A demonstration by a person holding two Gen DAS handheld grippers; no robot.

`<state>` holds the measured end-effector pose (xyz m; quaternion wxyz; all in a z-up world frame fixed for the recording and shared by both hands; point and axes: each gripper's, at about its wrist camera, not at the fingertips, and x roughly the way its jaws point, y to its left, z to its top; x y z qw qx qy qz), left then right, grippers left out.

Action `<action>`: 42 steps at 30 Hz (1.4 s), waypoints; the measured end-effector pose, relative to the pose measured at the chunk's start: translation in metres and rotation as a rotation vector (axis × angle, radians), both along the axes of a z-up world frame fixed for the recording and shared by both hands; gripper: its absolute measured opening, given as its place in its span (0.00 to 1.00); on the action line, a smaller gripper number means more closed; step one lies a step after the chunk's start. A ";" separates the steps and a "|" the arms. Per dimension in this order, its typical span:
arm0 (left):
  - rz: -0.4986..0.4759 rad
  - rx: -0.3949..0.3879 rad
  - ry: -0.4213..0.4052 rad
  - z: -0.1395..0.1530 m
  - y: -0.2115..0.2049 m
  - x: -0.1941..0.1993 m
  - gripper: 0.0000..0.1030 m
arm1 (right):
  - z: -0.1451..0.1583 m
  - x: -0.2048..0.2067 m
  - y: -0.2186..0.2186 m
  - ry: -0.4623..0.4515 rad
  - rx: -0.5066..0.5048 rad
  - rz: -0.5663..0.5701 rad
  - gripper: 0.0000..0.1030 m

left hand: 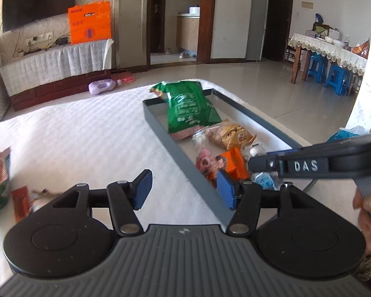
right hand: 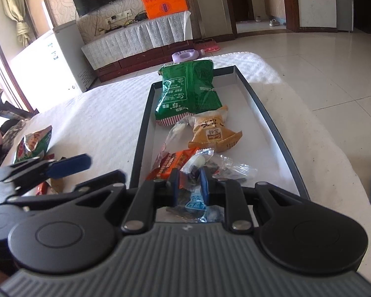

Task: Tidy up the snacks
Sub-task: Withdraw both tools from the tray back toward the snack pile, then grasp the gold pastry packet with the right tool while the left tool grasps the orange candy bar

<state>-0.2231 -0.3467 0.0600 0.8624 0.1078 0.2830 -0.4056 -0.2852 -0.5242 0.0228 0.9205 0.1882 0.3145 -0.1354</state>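
— While the snacks lie heaped in the grey tray [right hand: 267,113], where's that green bag [right hand: 189,94]?
— At its far end, tan packet [right hand: 214,133] just beside it.
— And the tools?
— Right tool [right hand: 190,182] is clenched over the near wrappers; whether it pinches one, I cannot tell. Left tool [left hand: 184,189] is released above the white tabletop [left hand: 86,133].

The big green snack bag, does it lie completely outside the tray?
No, the big green snack bag lies inside the tray, with only its far end over the tray's far rim.
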 end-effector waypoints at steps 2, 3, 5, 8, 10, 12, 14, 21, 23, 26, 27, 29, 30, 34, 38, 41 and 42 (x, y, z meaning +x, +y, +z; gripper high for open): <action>0.013 0.008 0.028 0.006 0.017 -0.001 0.62 | -0.002 0.003 0.003 0.007 0.010 0.006 0.21; 0.022 0.007 0.034 0.010 0.025 -0.001 0.62 | -0.002 0.004 0.004 0.010 0.007 0.008 0.21; 0.036 0.003 0.023 0.019 0.042 -0.003 0.62 | -0.001 0.005 0.009 0.005 0.003 0.014 0.21; 0.065 0.011 -0.025 0.027 0.060 -0.008 0.65 | 0.000 0.006 0.013 0.004 -0.007 0.020 0.21; 0.086 0.003 -0.034 0.030 0.068 -0.009 0.66 | 0.000 0.007 0.015 0.009 -0.020 0.020 0.21; 0.104 -0.018 -0.024 0.029 0.074 -0.009 0.66 | 0.000 0.007 0.017 0.018 -0.027 0.019 0.21; 0.112 -0.021 -0.011 0.027 0.078 -0.009 0.66 | -0.002 0.007 0.019 0.037 -0.036 0.016 0.23; 0.125 -0.030 0.001 0.024 0.088 -0.004 0.66 | 0.004 0.003 0.025 0.029 -0.080 -0.028 0.47; 0.136 -0.029 0.006 0.022 0.093 0.001 0.66 | 0.010 -0.001 0.027 -0.005 -0.091 -0.047 0.52; 0.157 -0.029 0.014 0.017 0.099 0.009 0.67 | 0.022 -0.006 0.031 -0.090 -0.105 -0.070 0.52; 0.166 -0.026 0.014 0.017 0.102 0.011 0.67 | 0.026 -0.008 0.034 -0.124 -0.104 -0.068 0.52; 0.191 -0.024 0.023 0.014 0.110 0.017 0.67 | 0.032 -0.007 0.041 -0.186 -0.095 -0.030 0.52; 0.203 -0.026 0.026 0.013 0.113 0.019 0.67 | 0.033 -0.004 0.046 -0.197 -0.093 -0.002 0.52; 0.247 -0.017 0.030 0.011 0.128 0.029 0.67 | 0.030 0.018 0.074 -0.178 -0.088 0.130 0.52; 0.294 -0.018 0.028 0.012 0.149 0.037 0.67 | 0.025 0.039 0.107 -0.153 -0.094 0.257 0.52; 0.344 -0.011 0.038 0.010 0.168 0.045 0.67 | 0.019 0.054 0.129 -0.117 -0.103 0.330 0.52; 0.358 -0.008 0.041 0.010 0.173 0.048 0.67 | 0.017 0.058 0.135 -0.107 -0.102 0.347 0.52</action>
